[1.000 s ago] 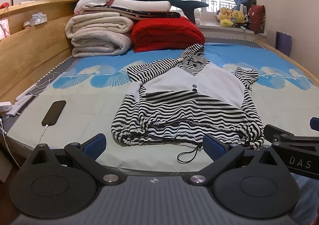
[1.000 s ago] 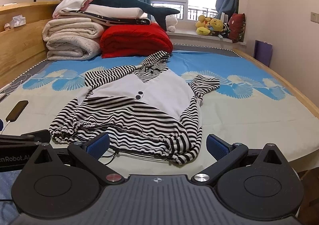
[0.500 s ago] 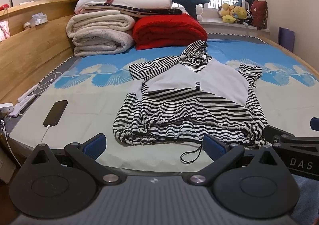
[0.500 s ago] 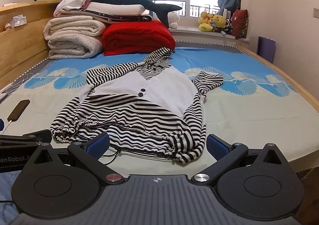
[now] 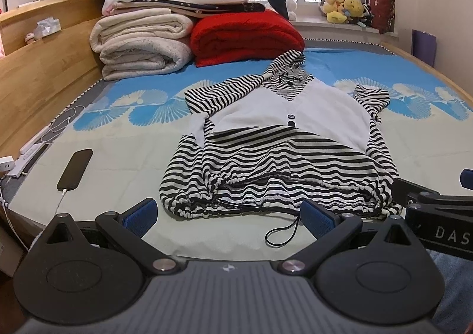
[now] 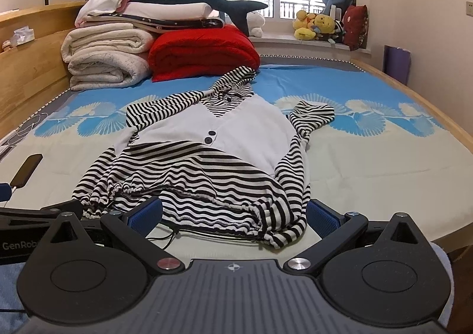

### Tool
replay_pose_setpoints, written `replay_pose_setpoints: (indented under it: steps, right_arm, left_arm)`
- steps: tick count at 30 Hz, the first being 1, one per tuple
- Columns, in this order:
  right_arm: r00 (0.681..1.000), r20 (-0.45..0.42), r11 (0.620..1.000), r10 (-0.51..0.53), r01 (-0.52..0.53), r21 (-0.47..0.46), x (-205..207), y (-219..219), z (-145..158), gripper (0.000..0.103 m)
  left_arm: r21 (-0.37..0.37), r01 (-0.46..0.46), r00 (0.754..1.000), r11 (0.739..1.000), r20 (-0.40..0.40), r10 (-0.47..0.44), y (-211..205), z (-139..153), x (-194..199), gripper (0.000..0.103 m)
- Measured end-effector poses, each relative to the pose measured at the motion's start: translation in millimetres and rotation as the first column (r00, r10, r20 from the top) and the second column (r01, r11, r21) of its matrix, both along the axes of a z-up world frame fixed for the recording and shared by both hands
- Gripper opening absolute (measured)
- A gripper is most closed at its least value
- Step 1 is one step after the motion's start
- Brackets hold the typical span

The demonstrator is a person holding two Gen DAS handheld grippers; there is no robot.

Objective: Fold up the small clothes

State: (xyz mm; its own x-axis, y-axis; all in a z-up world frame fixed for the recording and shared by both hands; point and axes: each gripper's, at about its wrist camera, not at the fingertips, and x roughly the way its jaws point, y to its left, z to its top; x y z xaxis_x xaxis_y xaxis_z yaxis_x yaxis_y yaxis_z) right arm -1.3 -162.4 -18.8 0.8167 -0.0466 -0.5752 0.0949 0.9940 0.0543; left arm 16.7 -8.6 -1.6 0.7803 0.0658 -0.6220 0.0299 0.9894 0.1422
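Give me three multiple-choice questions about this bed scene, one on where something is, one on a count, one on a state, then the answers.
1. Where does the phone lie?
A. left of the striped top
B. on the red blanket
C. on the windowsill

2. How many dark buttons show on the top's white panel?
A. none
B. two
C. five

3. How are the left tongs?
A. shut on a sleeve
B. shut on the cord
C. open, holding nothing

Answers: 1 A, it lies on the sheet to the left of the top; 2 B, two sit below the neckline; 3 C, the blue pads stand wide apart.
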Motion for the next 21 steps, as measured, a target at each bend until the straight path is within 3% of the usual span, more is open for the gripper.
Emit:
replay_pose_setpoints:
  steps: [18,21]
  right_arm:
    - [0.997,-0.073,0.999,0.03,-0.028,0.028,48.6,-2.5,-18.1,0.102]
    - [0.997,-0.077,0.999,0.03,-0.027,0.029,58.9,-7.0,-20.3,0.102]
  left_arm:
    - [-0.003,-0.025,0.997,1.0,-0.068,0.025,7.0,-18.4,50.4,0.103]
    - [-0.033,-0.014,0.997,0.999,-0.078,0.011,11.1,-16.8,71.3,0.103]
